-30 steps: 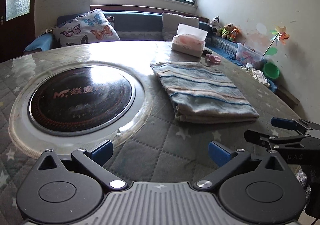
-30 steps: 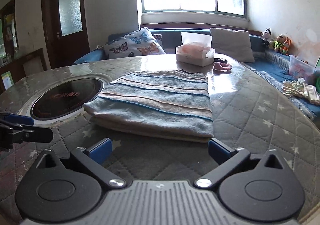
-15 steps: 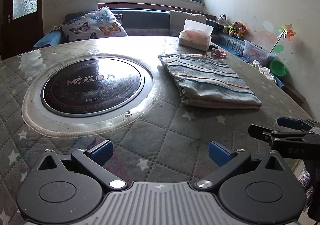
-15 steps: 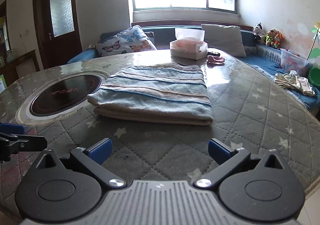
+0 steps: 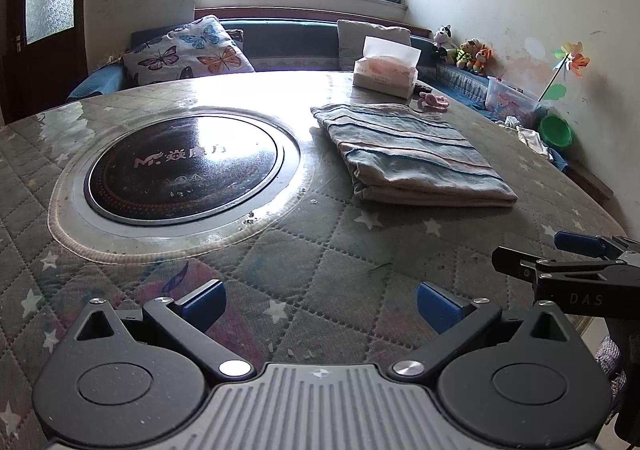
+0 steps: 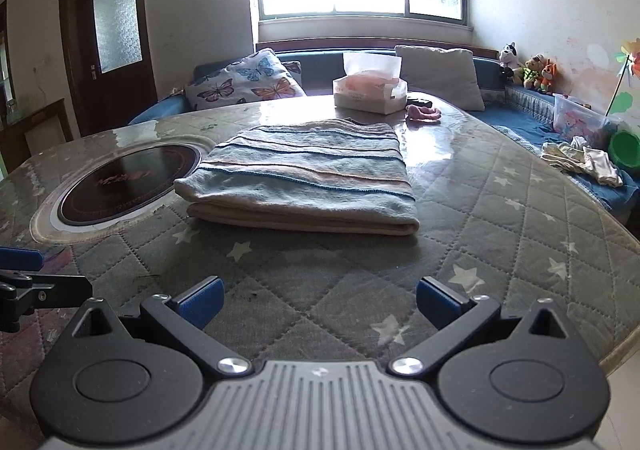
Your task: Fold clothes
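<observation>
Quilted star-print tabletop (image 5: 320, 274) carries the folded blue-and-beige striped garment (image 6: 304, 178), now farther away; left gripper (image 5: 320, 300) and right gripper (image 6: 318, 296) have withdrawn, both spread wide and empty.

A tissue box (image 6: 370, 93) stands behind the round cooktop (image 5: 186, 166), a pink item (image 6: 423, 113) just beside it.
</observation>
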`<state>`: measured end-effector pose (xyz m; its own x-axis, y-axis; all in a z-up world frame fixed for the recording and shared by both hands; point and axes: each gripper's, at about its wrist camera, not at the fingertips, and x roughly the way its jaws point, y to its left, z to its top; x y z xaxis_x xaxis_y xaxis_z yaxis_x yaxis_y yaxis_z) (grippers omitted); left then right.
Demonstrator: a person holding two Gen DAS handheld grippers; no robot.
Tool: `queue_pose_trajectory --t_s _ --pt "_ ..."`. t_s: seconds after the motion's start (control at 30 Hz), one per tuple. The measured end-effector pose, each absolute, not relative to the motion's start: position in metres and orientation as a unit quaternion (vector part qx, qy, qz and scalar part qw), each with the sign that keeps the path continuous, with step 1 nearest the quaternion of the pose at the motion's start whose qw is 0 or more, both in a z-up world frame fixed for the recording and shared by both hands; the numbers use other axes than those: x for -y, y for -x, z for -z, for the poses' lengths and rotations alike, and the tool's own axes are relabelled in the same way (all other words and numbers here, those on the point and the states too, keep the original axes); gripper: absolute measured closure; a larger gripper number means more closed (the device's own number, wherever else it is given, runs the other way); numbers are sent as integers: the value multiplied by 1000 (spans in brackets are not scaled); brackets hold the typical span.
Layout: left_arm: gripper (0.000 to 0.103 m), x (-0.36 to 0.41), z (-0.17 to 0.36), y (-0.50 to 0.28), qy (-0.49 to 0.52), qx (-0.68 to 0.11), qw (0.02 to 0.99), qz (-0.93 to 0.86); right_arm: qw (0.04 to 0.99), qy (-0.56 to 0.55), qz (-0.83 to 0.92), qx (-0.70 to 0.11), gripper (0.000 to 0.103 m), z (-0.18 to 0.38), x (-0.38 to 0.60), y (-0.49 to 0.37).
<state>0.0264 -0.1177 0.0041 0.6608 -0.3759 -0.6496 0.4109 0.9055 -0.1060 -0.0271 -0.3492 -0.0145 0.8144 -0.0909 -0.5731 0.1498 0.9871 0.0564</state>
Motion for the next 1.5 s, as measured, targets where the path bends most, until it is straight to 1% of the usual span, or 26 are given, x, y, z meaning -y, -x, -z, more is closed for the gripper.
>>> queue_pose_trajectory --t_s 1.5 --pt "0 126 1 -13 -36 -363 905 217 949 -51 63 -306 0 18 341 35"
